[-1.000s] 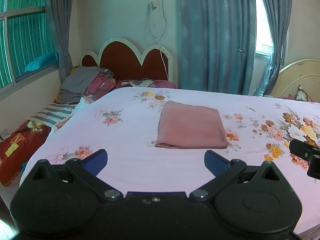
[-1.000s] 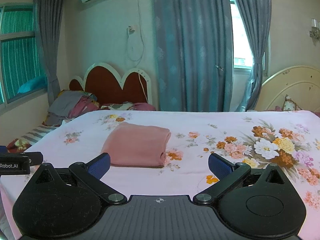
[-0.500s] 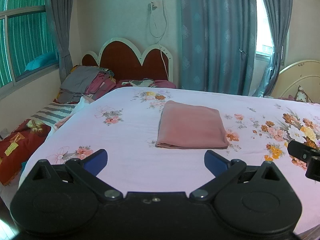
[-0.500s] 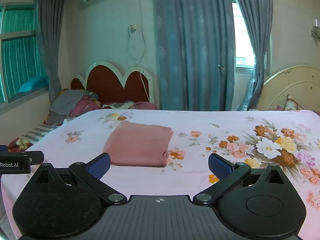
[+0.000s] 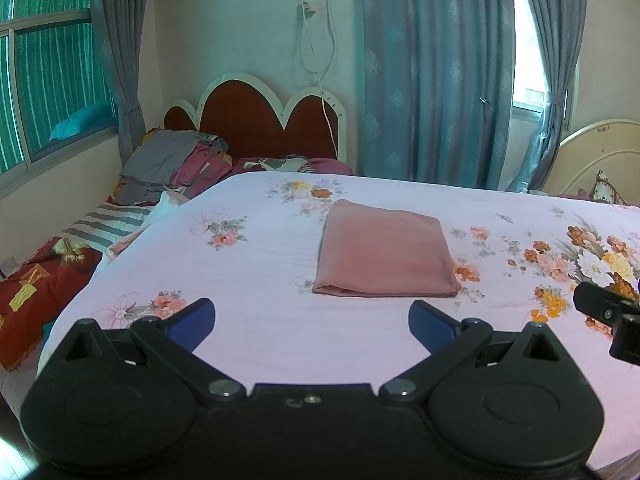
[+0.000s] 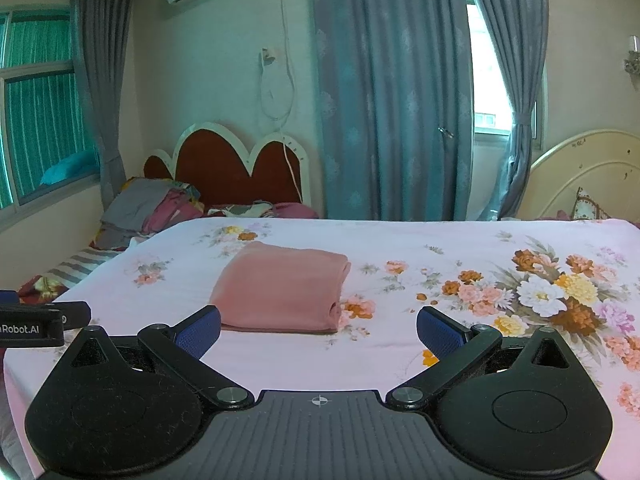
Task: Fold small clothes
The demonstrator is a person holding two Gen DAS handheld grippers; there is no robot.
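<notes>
Since a second ago almost nothing has shifted: your right gripper [image 6: 319,330] has crept slightly closer to the bed, and the folded cloth sits where it was. Ahead of both tools, the bed [image 5: 256,264] with its pale floral sheet fills the view. Behind it, beyond your left gripper [image 5: 312,320], stands a red scalloped headboard [image 5: 256,120], with a pile of clothes [image 5: 176,164] to its left. The pink folded garment [image 5: 384,254] lies flat on the sheet, just ahead of your left gripper and slightly right of its centre; from the right gripper it lies ahead and to the left [image 6: 280,286]. Both tools hover above the near edge with fingers spread wide, holding nothing and apart from the garment.
</notes>
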